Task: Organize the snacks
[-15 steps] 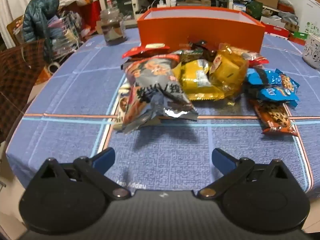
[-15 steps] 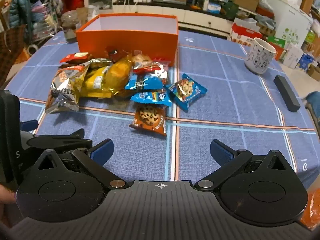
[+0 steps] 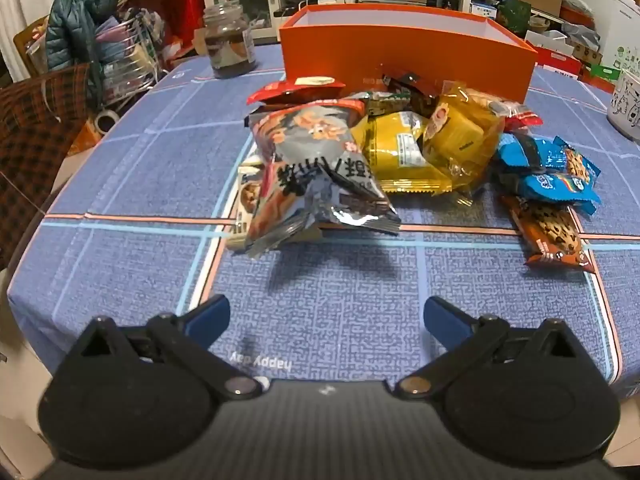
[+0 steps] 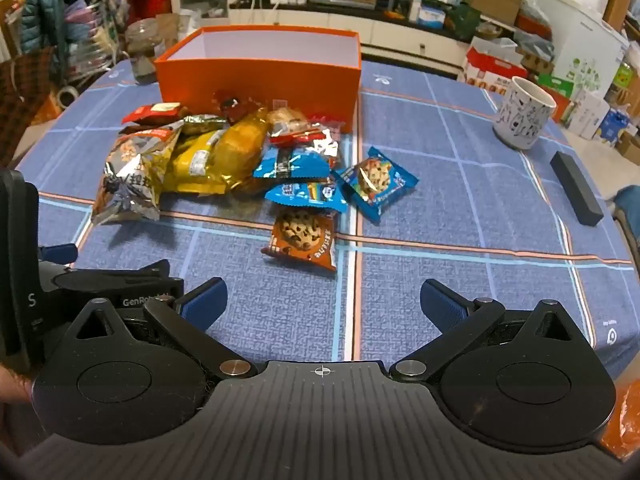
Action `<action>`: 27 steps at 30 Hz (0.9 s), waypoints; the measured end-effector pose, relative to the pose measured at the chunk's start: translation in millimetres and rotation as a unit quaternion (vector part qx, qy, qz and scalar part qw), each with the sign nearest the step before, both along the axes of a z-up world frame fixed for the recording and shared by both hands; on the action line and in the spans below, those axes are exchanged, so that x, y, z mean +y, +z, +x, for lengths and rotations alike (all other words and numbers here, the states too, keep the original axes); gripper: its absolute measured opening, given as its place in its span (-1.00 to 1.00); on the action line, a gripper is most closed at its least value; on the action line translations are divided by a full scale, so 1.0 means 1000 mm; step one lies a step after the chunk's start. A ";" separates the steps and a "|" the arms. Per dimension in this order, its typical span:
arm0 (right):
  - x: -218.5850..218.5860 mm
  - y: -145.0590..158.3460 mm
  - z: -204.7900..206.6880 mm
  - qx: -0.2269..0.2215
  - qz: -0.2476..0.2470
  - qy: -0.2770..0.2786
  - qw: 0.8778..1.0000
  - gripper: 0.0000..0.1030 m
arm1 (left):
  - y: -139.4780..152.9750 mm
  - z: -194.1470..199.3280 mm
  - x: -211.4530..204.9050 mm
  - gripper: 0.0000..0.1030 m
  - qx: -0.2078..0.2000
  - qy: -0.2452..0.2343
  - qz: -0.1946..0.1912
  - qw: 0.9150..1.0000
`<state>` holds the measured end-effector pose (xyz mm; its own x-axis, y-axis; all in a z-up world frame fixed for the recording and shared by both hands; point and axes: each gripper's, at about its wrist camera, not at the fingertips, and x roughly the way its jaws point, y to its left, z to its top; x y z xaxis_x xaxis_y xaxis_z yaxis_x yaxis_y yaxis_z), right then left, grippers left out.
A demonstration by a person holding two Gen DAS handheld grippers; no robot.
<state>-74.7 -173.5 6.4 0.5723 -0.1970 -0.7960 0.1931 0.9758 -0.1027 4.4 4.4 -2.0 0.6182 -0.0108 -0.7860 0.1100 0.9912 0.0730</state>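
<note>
An open orange box (image 3: 404,56) (image 4: 260,76) stands at the back of the blue tablecloth. Against its front lies a heap of snack packets: a silver-grey bag (image 3: 316,172) (image 4: 132,176), yellow packets (image 3: 432,148) (image 4: 216,156), blue cookie packets (image 3: 552,172) (image 4: 376,180), and an orange-brown cookie packet (image 3: 552,236) (image 4: 304,236). My left gripper (image 3: 326,316) hovers open over bare cloth in front of the silver bag. Further right, my right gripper (image 4: 324,300) is open too, near the orange-brown packet. Nothing sits between either pair of fingers. The left gripper's body shows at the right wrist view's left edge.
A dark glass jar (image 3: 230,44) stands left of the box. A patterned white mug (image 4: 522,114) and a long black case (image 4: 576,188) lie on the table's right side. A chair with a jacket (image 3: 80,32) and cluttered shelves surround the table.
Both grippers have crept slightly closer to the snack heap; their jaws stay wide and the packets have not moved.
</note>
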 end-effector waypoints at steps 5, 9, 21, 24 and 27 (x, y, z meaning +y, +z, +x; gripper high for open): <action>-0.001 0.001 0.000 0.001 0.002 0.000 1.000 0.87 | 0.000 -0.001 0.001 0.99 0.000 0.000 -0.003 1.000; -0.001 0.001 0.000 -0.004 0.005 0.002 1.000 0.87 | 0.001 -0.001 0.001 0.99 0.000 -0.001 -0.003 1.000; 0.001 0.000 0.002 -0.002 0.003 0.003 1.000 0.87 | 0.001 -0.002 0.002 0.99 0.000 -0.002 -0.001 1.000; 0.001 0.000 0.002 -0.002 0.004 0.003 1.000 0.87 | 0.001 -0.003 0.002 0.99 -0.002 -0.002 0.001 1.000; 0.001 0.000 0.002 -0.002 0.003 0.003 1.000 0.87 | 0.001 -0.003 0.002 0.99 -0.001 -0.002 0.001 1.000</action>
